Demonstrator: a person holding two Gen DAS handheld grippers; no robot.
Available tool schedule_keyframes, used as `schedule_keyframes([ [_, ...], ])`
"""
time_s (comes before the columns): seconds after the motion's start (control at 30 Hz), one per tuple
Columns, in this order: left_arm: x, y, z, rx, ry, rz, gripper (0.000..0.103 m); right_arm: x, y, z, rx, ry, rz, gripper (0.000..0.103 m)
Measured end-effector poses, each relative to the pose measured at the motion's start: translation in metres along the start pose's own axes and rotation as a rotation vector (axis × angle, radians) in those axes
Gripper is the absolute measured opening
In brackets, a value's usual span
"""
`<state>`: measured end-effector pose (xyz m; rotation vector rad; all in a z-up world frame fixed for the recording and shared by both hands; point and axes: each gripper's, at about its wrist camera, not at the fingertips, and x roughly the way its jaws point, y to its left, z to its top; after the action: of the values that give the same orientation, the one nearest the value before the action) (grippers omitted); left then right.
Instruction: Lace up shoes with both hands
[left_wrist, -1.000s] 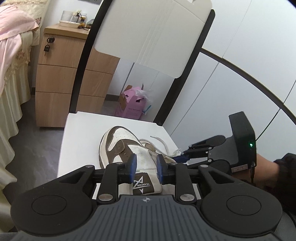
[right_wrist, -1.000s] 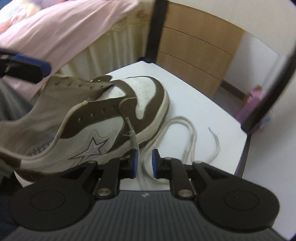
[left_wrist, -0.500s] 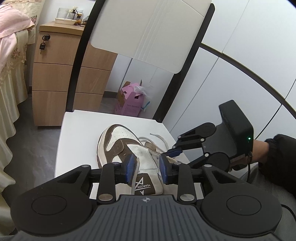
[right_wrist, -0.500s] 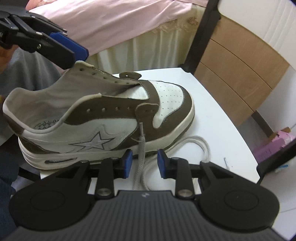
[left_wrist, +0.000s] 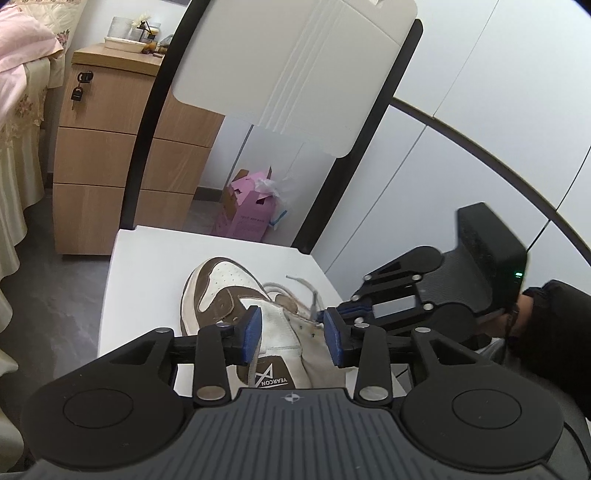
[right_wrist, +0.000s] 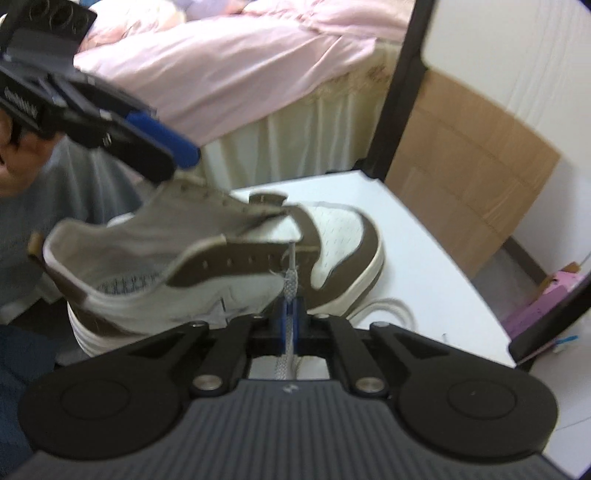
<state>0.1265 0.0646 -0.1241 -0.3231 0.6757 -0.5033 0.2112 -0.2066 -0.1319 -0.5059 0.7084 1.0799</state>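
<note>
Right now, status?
Right gripper shut on lace. Left gripper open around tongue. Shoe on chair seat.

The shoe (left_wrist: 236, 295) tongue's brown label (left_wrist: 271, 376) reads "YEARCON".

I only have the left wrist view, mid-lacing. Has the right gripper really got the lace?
Observer: Yes. The right gripper has its jaws shut on the grey woven shoelace, just below the tip.
Operator: Where does the tip point?
Observer: Up at the front eyelets on the side of the brown-and-white leather sneaker; whether it is in, I cannot tell.
Operator: And the slack?
Observer: It loops on the white chair seat beside the toe.
</note>
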Motion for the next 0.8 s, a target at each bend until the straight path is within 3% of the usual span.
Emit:
schedule_keyframes([
  [0.23,-0.004,-0.001,0.001,-0.012,-0.034,-0.027,0.041,-0.023,0.022,0.013,0.088,-0.068,-0.1,0.004],
  [0.5,-0.005,-0.011,0.002,0.014,-0.076,-0.079,0.041,-0.02,0.048,0.024,-0.046,-0.07,-0.115,0.004],
  [0.8,0.004,-0.007,0.005,-0.051,-0.085,-0.134,0.039,-0.027,0.056,0.02,-0.107,-0.081,-0.129,0.004],
])
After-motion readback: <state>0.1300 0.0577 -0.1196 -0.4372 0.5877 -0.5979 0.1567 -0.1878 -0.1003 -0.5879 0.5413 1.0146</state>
